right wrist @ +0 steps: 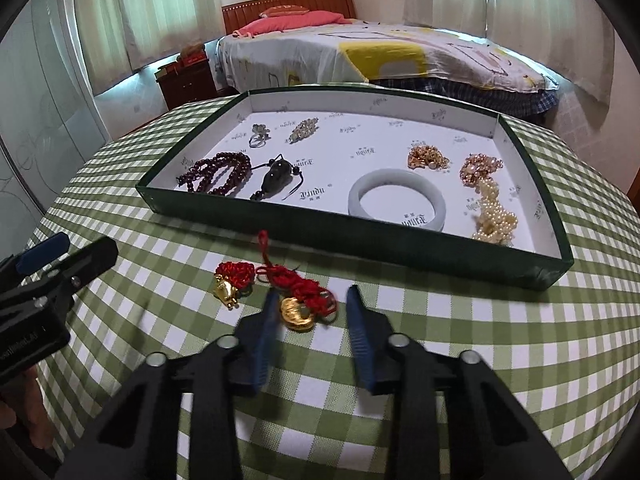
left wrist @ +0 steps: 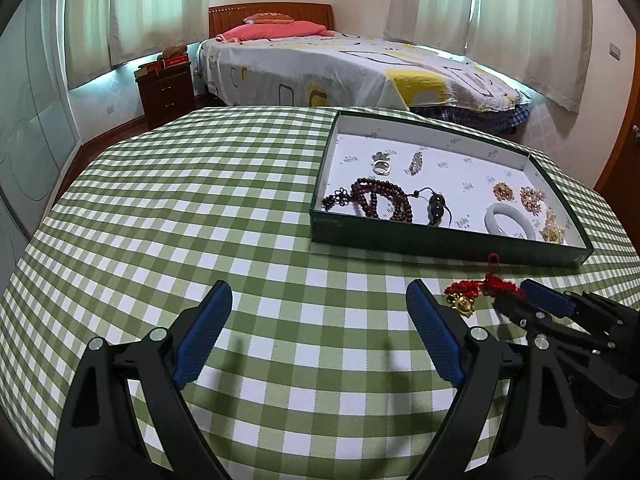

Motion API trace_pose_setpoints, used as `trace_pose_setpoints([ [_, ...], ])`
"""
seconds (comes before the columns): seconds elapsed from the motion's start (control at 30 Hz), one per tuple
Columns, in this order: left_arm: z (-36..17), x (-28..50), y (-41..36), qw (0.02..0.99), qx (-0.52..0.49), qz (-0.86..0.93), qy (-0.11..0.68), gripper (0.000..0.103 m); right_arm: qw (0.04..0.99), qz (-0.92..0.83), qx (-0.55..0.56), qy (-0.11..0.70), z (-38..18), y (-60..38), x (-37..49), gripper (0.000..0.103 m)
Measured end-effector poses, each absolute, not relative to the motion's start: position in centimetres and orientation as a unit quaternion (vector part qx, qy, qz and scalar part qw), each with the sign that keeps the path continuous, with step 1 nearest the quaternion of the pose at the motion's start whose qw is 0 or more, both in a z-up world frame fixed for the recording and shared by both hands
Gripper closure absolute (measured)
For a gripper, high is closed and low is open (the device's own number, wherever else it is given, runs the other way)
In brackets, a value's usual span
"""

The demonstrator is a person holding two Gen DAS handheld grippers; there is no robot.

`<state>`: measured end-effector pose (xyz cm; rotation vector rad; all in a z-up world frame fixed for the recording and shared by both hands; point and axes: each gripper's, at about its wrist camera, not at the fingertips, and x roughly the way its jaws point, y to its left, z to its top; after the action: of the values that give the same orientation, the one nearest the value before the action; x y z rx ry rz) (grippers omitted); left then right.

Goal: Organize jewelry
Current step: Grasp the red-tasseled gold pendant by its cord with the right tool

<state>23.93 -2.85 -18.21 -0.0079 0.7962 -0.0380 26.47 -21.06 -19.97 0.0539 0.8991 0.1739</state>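
On the green-and-white checked tablecloth (right wrist: 400,380), just in front of the near wall of the shallow dark-green cardboard tray with a white printed lining (right wrist: 360,250), lies a red knotted cord charm with gold pendants (right wrist: 296,294), the one piece not yet in the tray. The right gripper (right wrist: 310,312) is spread apart and empty, its blue-padded fingers (right wrist: 362,344) straddling the larger gold pendant and the knot behind it. The left gripper (left wrist: 320,320) is also spread wide, holding nothing, over bare cloth well to the left. To do this pick well, I would close on the bulky red knot rather than the smooth gold pendant, which looks likely to slip, and keep the pads low enough to catch the cord without pinching the cloth. The second small gold pendant (right wrist: 226,290) and the cord loop will probably dangle, so lift high enough to clear the tray wall, then set it in the open lining between the dark red bead strand (right wrist: 214,174) and the pale white bangle (right wrist: 396,202)
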Motion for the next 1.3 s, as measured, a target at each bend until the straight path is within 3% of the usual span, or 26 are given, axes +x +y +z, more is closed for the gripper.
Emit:
trace_pose_setpoints([
  [0.37, -18.8, 23.7, -4.4, 0.918, 0.001, -0.034, 0.394, 0.016, 0.901, 0.081, 0.033, 0.425, -19.6, -22.3, 25.8, 0.093],
  [0.67, -18.9, 23.8, -5.3, 0.918, 0.008, -0.043, 0.394, 0.016, 0.901, 0.074, 0.042, 0.425, -19.3, -23.6, 25.8, 0.093],
  [0.73, -18.8, 23.8, -5.3, 0.918, 0.009, -0.042, 0.394, 0.016, 0.902, 0.074, 0.047, 0.423, -19.2, -23.7, 25.8, 0.09],
  [0.9, -18.8, 24.0, -5.1, 0.919, 0.006, -0.04, 0.393, 0.016, 0.902, 0.071, 0.043, 0.424, -19.1, -23.2, 26.8, 0.07],
  [1.13, -19.0, 24.2, -5.0, 0.917, 0.004, -0.041, 0.396, 0.016, 0.897, 0.075, 0.027, 0.435, -19.7, -22.3, 28.2, 0.067],
  [1.2, -19.0, 24.2, -5.0, 0.917, 0.004, -0.042, 0.396, 0.016, 0.896, 0.075, 0.028, 0.436, -19.9, -22.4, 28.3, 0.085],
  [1.3, -19.1, 24.2, -5.1, 0.917, 0.004, -0.043, 0.397, 0.016, 0.896, 0.079, 0.035, 0.435, -19.9, -22.8, 28.0, 0.088],
])
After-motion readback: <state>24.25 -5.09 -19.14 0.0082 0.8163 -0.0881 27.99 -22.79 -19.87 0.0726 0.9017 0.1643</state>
